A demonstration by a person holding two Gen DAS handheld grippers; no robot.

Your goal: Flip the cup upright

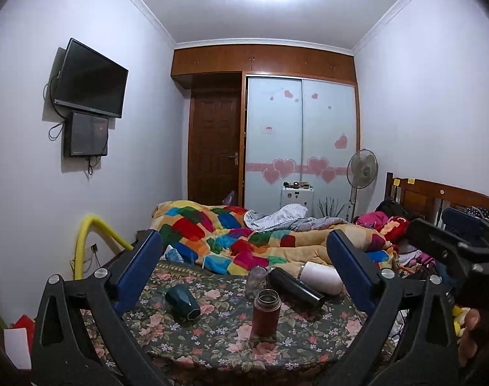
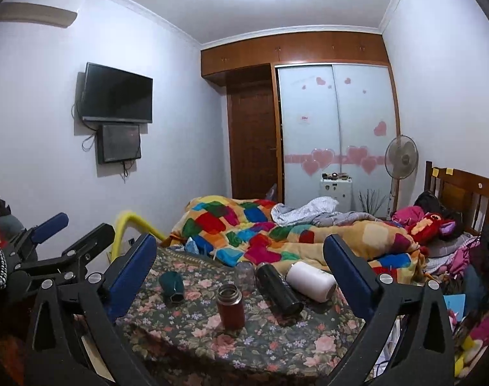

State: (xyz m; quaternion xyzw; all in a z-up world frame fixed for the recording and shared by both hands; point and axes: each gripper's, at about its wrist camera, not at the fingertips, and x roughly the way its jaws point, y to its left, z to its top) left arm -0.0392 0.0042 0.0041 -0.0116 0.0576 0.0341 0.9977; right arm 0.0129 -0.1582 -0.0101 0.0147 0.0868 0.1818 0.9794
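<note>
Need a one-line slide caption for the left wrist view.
Open left gripper faces a floral table: teal cup, black flask and white bottle lie tipped; brown flask stands upright.

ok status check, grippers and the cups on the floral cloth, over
Left gripper and right gripper open, empty, clear of the table. Green cup, black flask, white cup lying down. Brown bottle upright in front.

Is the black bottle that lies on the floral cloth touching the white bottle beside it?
Cannot tell. In both wrist views the black bottle overlaps the white bottle, so neither contact nor gap shows plainly.
</note>
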